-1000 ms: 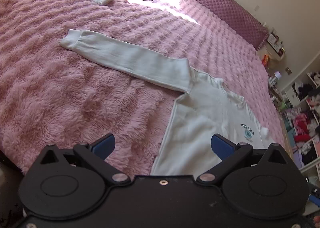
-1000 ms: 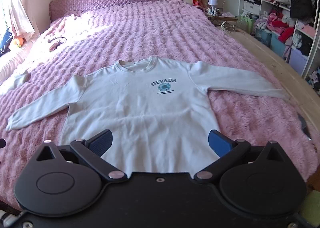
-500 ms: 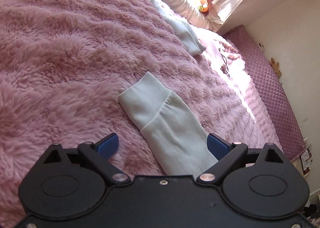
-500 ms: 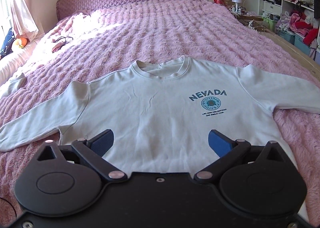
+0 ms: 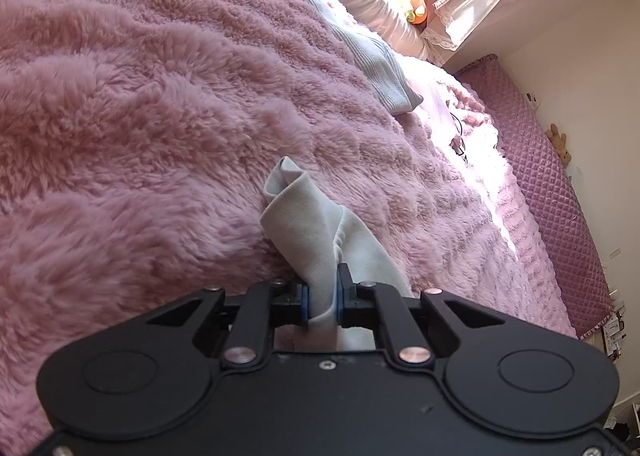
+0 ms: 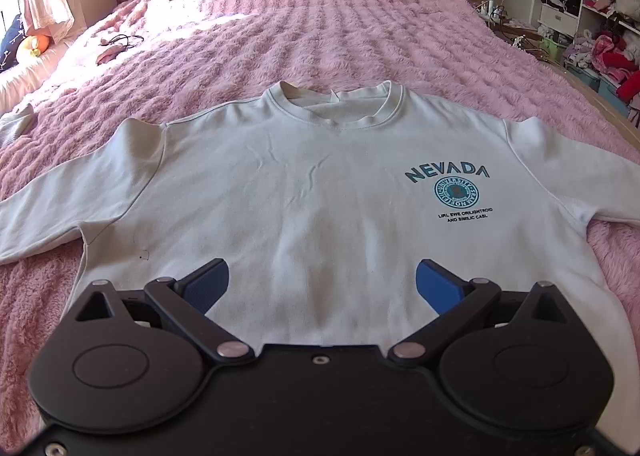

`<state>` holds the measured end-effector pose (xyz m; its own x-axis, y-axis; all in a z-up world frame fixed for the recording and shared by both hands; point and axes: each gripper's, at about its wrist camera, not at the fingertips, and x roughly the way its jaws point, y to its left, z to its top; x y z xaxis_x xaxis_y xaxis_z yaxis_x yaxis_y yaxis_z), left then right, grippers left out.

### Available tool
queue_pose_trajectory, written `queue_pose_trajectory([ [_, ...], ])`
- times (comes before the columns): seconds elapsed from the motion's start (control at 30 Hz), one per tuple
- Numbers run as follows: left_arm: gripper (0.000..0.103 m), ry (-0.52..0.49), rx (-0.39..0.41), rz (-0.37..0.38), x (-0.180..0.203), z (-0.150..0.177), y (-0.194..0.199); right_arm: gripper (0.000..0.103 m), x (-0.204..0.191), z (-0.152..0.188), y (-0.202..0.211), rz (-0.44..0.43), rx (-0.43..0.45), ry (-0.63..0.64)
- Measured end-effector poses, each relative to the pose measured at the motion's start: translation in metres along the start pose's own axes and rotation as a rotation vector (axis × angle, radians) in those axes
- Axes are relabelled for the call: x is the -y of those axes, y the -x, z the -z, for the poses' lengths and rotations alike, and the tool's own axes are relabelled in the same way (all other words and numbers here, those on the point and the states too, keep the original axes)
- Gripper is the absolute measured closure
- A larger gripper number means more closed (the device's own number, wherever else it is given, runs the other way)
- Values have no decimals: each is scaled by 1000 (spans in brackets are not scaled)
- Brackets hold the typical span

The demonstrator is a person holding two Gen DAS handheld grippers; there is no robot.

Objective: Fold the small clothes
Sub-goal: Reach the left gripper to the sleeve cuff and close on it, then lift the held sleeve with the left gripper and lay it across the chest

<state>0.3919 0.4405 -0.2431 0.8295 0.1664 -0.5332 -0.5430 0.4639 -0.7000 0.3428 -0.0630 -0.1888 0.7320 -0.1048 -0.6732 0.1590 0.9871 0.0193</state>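
Note:
A pale long-sleeved sweatshirt [image 6: 304,191] with a teal "NEVADA" print lies flat, front up, on the pink fluffy bedspread [image 6: 320,27]. My left gripper [image 5: 321,302] is closing its jaws on the sweatshirt's sleeve cuff [image 5: 298,223], and its blue pads pinch the bunched cloth just behind the ribbed end. My right gripper [image 6: 322,288] hovers open over the lower middle of the sweatshirt's body, with cloth below its blue fingers [image 6: 438,286] but nothing gripped. The hem under that gripper is hidden by its black body.
A folded grey ribbed garment [image 5: 372,59] lies farther up the bed near a cushion and an orange plush toy [image 5: 412,3] by the curtain. A cable [image 6: 120,41] lies on the sunlit bedspread. Shelves with clothes [image 6: 592,15] stand at the right.
My left gripper swung from the sweatshirt's side to the sleeve end, then went from open to pinching the cuff. My right gripper came lower and closer over the sweatshirt's body, still open.

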Motion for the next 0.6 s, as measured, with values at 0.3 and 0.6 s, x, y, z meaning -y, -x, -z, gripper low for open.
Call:
queue_pose_trajectory([
  [0.3,96,-181,-90,349,173,50,45,1,55,-2,11,1,4,-80],
  [0.6,80,-341,-569,756,362,305,57,1,145,7,37,92,38,-190],
])
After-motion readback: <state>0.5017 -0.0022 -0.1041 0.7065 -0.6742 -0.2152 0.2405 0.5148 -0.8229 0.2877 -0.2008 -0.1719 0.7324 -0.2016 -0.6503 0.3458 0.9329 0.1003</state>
